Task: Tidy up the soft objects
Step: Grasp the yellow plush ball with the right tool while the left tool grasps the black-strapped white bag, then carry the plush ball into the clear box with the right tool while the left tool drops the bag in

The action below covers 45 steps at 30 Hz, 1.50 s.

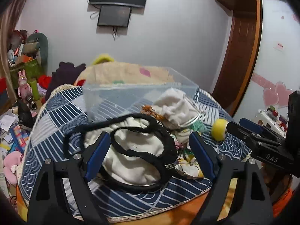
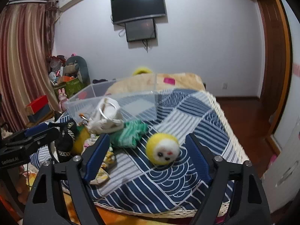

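Observation:
A pile of soft things lies on a blue patterned cloth (image 1: pixel 56 127). A white cloth bag with black straps (image 1: pixel 138 150) lies between the fingers of my open left gripper (image 1: pixel 150 150). Behind it sit a white drawstring pouch (image 1: pixel 176 108), a green knit piece (image 2: pixel 129 135) and a patterned cloth (image 2: pixel 101 174). A yellow and white plush ball (image 2: pixel 162 151) lies between the fingers of my open right gripper (image 2: pixel 150 155); it also shows in the left wrist view (image 1: pixel 219 128). A clear plastic box (image 1: pixel 135 91) stands behind the pile.
The cloth covers a raised surface with a woven edge (image 2: pixel 230 131). A beige blanket (image 2: pixel 178 82) lies behind the box. Clutter, toys and boxes (image 1: pixel 24 71) fill the left side. A wooden wardrobe (image 1: pixel 241 56) stands at the right.

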Tool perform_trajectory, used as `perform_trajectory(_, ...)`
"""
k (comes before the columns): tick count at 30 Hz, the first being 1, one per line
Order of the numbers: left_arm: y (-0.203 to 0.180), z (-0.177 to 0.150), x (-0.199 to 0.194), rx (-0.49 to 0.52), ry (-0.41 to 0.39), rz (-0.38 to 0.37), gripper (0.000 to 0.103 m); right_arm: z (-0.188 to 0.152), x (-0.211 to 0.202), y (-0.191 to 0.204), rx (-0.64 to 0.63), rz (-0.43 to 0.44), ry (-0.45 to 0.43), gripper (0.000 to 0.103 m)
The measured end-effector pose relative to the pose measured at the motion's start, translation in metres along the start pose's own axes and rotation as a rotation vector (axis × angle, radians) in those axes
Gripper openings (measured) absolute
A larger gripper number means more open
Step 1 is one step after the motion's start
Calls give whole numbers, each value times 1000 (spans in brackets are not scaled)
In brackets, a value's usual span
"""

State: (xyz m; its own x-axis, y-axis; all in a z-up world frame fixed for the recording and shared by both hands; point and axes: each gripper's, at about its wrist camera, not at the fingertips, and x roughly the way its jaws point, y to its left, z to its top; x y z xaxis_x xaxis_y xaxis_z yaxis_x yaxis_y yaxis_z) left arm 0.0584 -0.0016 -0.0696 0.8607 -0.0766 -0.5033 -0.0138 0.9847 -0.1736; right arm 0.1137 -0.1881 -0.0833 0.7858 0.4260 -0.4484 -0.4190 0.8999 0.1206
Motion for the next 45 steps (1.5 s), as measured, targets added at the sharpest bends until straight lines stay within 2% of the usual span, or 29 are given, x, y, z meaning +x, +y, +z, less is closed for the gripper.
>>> perform_trajectory(7, 8, -12, 33, -20, 88, 32, 84, -6, 11, -1, 7, 8, 58, 72)
perform_trajectory(9, 11, -15, 35, -19, 83, 44, 73, -8, 16, -3, 19, 9, 72, 72)
perform_trajectory(11, 13, -17, 33, -20, 75, 35, 70, -9, 21, -6, 40, 8, 82, 70)
perform_trajectory(14, 16, -19, 29, -29, 63, 9, 59, -11, 26, -9, 57, 6, 96, 58)
perform_trajectory(18, 20, -21, 23, -43, 54, -26, 44, -9, 25, -9, 65, -3, 93, 48)
perform_trajectory(20, 19, -22, 17, -43, 46, -28, 42, -9, 23, -9, 65, -6, 85, 41)
perform_trajectory(25, 19, -24, 5, -41, 36, -25, 37, -8, 24, -10, 62, -5, 82, 38)
perform_trajectory(30, 21, -19, -7, -54, 20, -41, 35, -5, 21, -9, 52, 5, 70, 38)
perform_trajectory(37, 26, -17, -2, -84, 61, -78, 35, 2, 12, 2, 22, 31, 43, 38)
perform_trajectory(45, 24, -19, -6, -64, 66, -81, 36, 10, 5, 26, -41, 79, 11, 38)
